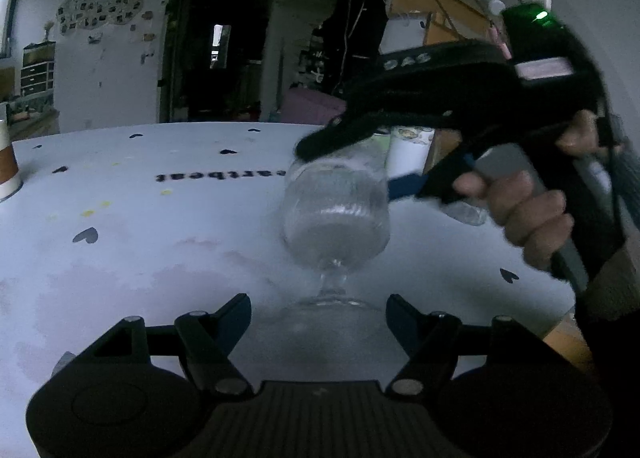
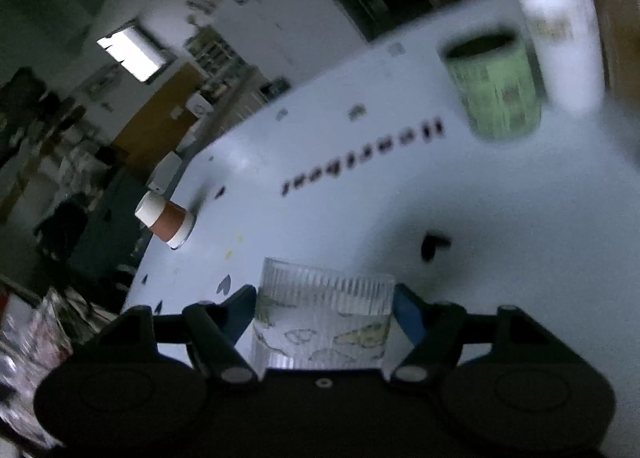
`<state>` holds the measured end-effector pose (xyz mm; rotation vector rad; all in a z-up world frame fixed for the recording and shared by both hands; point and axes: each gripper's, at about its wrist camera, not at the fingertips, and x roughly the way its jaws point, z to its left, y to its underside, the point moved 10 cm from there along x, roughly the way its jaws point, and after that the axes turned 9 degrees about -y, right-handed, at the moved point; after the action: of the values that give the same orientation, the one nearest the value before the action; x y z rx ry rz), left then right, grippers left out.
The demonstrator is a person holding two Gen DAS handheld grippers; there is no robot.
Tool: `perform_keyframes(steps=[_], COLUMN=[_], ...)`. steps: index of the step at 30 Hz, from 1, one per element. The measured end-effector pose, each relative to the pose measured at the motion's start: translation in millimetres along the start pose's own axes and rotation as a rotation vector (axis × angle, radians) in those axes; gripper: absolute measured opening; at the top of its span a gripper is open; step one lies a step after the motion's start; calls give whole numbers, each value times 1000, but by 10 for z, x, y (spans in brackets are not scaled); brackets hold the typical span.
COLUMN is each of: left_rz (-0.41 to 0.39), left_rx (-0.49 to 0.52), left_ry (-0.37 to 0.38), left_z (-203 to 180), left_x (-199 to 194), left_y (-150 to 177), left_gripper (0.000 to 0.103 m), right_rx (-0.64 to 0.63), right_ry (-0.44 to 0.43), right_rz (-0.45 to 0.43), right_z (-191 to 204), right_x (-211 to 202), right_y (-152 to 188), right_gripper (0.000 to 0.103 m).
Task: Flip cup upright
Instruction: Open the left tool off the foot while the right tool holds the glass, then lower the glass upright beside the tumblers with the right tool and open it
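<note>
A clear ribbed stemmed glass cup (image 1: 336,214) stands on its foot on the white table (image 1: 160,242), rim up. My right gripper (image 1: 352,162) comes in from the right and is shut on the cup's rim. In the right wrist view the cup (image 2: 324,318) sits between the two blue fingertips (image 2: 408,318) of my right gripper (image 2: 324,314). My left gripper (image 1: 319,318) is open, its fingers on either side of the cup's foot and apart from it.
A brown and white paper cup (image 1: 6,166) stands at the table's left edge; it also shows in the right wrist view (image 2: 166,222). A green patterned cup (image 2: 494,86) and a white cup (image 2: 560,46) stand at the far side.
</note>
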<state>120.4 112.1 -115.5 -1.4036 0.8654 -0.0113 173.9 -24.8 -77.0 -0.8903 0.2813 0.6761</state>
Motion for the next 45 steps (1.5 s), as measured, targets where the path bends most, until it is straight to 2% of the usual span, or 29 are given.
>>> perform_keyframes(steps=[3,7,13,24,29,34,37,45], left_rz=[-5,-6,-8,-4,-4,-13,-17,-40], left_rx=[-1,-1,-2,1,2,2,-1,-24], left_ry=[3,3,0,1,-2,-14,-28,-68], left_z=[-5,-14,-16,-45,-59,-61,-47,-3], left_x=[4,0,6,35,40,29,24,-25], left_y=[-8,-8,-26,-28,-37,-72,-121,-303], left_gripper=[74,74,74,74,74,76,76,77], right_rx=[-117,-204,-291,-331,-348,-405,-428,-382], right_ry=[28,80,254,486,504,507,513,435], right_rz=[-55,-106,-177,-232,-237,-246,-285,-345], right_z=[100,77,-237,-836,-928,-832,-751,-607], right_x=[-165,-304,-455,-710,-720,-691,-789,-1191], right_y=[-94,-219,-488,-846,-924,-840,-825,-554], right_gripper=[74,73,73,73,73,74,84,86])
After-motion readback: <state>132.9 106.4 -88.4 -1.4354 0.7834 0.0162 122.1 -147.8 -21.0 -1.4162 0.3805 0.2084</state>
